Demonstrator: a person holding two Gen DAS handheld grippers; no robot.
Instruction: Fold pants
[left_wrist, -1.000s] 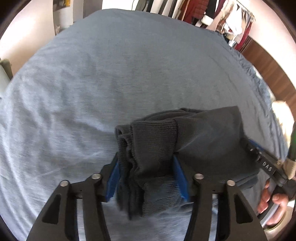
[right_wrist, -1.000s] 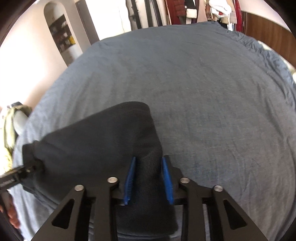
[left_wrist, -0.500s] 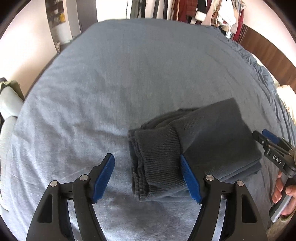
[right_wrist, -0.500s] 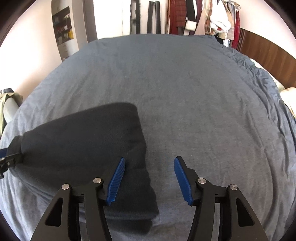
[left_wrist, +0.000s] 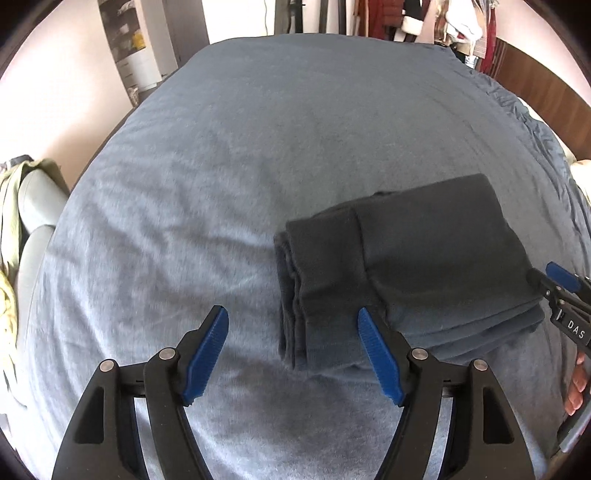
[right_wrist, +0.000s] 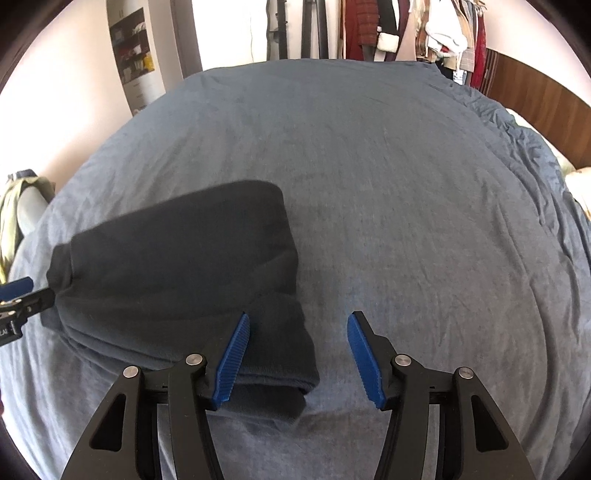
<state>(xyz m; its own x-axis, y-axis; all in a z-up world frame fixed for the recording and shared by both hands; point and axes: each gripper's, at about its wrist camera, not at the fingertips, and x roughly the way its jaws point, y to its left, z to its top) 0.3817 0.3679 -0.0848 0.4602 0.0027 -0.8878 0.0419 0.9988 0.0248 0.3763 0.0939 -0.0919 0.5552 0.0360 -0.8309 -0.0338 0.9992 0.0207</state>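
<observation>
Dark grey pants (left_wrist: 406, 266) lie folded into a compact stack on the blue-grey bed sheet (left_wrist: 258, 147), ribbed cuffs at the stack's left end. My left gripper (left_wrist: 293, 328) hovers open above that cuff end, and its pads touch no cloth. In the right wrist view the same pants (right_wrist: 177, 266) sit at the lower left. The right gripper (right_wrist: 298, 334) is open over the stack's right corner, clear of the fabric. Each gripper's tip shows at the edge of the other's view.
The bed sheet (right_wrist: 388, 184) stretches far ahead, wrinkled along its right side. A wooden headboard (right_wrist: 535, 110) borders the right. Hanging clothes (right_wrist: 406, 29) and a shelf (right_wrist: 133, 62) stand beyond the far edge. A grey chair with green cloth (left_wrist: 22, 221) is at the left.
Both grippers let go of the folded pants and opened wide. Both have drawn up and back, and the stack now rests flat on the sheet.
</observation>
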